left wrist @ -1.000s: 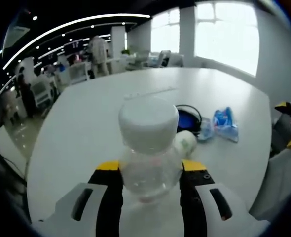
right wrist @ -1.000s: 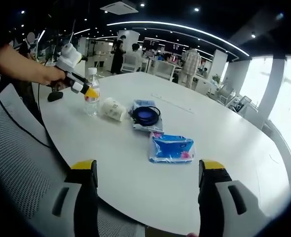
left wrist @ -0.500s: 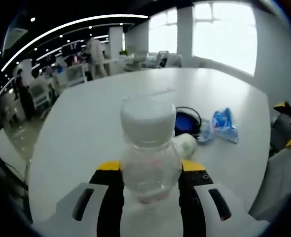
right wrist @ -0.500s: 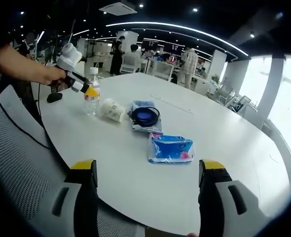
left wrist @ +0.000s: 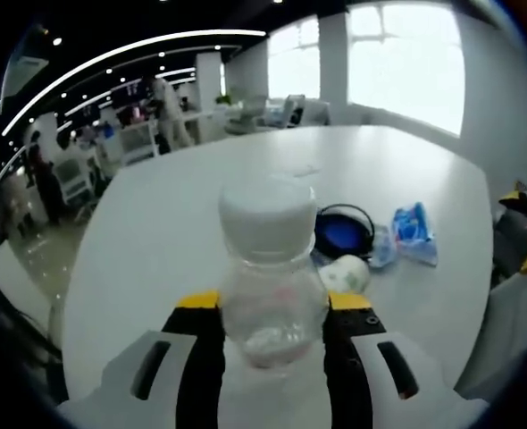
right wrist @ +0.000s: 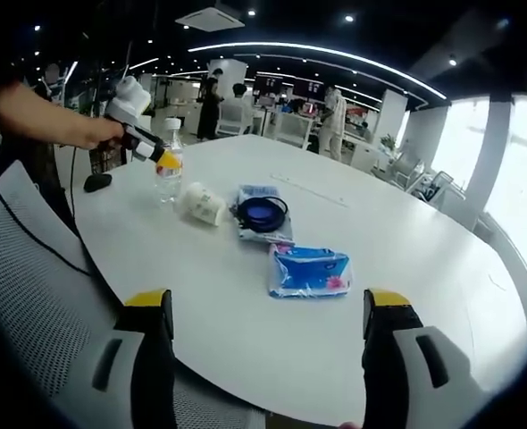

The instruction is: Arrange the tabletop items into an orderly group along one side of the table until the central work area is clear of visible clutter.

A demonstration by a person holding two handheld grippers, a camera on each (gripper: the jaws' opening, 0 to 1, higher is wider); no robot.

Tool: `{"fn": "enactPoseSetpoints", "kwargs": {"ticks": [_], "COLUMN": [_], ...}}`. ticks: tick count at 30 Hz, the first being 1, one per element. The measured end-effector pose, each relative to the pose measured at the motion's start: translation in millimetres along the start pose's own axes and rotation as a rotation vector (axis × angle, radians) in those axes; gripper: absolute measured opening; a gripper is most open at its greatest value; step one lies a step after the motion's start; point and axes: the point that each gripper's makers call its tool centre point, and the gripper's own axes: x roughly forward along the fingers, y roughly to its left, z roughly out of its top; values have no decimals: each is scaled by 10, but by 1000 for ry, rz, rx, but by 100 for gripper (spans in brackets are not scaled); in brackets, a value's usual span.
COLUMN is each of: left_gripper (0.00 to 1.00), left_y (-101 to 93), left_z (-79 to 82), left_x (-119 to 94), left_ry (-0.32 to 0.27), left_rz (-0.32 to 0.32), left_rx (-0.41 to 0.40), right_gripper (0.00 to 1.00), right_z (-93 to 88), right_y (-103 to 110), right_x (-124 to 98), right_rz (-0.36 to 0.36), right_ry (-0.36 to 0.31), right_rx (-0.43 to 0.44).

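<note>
In the left gripper view we see the left gripper [left wrist: 271, 308] with its jaws clamped on a clear bottle [left wrist: 270, 268] with a white cap, upright near one edge of the white bench [left wrist: 156, 223]. Just past the bottle lies a paper cup [left wrist: 347, 272] on its side, then a blue pouch with a black cable [left wrist: 344, 234] and a blue tissue pack [left wrist: 414, 234] in a loose row. In the right gripper view the right gripper [right wrist: 268, 313] hangs off the bench edge with jaws wide and empty, above a mesh chair [right wrist: 40, 259]
</note>
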Motion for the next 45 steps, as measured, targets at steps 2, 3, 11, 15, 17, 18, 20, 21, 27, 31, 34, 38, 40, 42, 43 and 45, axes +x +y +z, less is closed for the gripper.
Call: {"fn": "enactPoseSetpoints", "kwargs": {"ticks": [2,3,11,15,17,18,20,21,27,31,34,38,40,42,43,45], "left_gripper": [39,39,39,39,39,39,39,39,39,39,39,39,39,39,39,39], "left_y": [33,54,172,243,293,311,357,376,517,594,654,714,741,766,778,802], "left_z": [31,51,137,162,182,191,205,211,224,214,206,215,216,218,216,217], "left_x": [5,9,39,68,88,95,113,121,174,209,240,275,299,322,339,361], "left_ry": [-2,-6,-13,-13,-14,-16,-15,-16,-19,-15,-9,-4,-1,2,2,2], "left_rz": [2,4,15,24,30,32,39,42,69,88,103,120,124,127,129,132], "left_rx": [0,-3,-10,-14,-17,-20,-31,-36,-83,-97,-98,-93,-95,-98,-92,-91], "right_gripper": [89,90,100,100,100,100,100,100,99,98,98,97,97,96,96,96], "right_z": [1,7,24,33,37,39,34,27,19,11,5,-1,-6,-14,-10,-12], "right_y": [-1,2,-17,-15,-21,-22,-21,-17,-11,2,8,15,21,27,25,24], "right_x": [0,1,4,2,-1,-1,1,2,4,7,9,12,13,16,15,12], "right_rz": [1,4,2,3,2,2,3,4,4,9,12,16,18,21,20,19], "right_ry": [0,-4,-21,-26,-28,-29,-26,-22,-16,-9,-4,-1,3,8,6,9], "right_rx": [4,14,51,53,60,62,62,59,46,39,40,37,35,31,30,32]}}
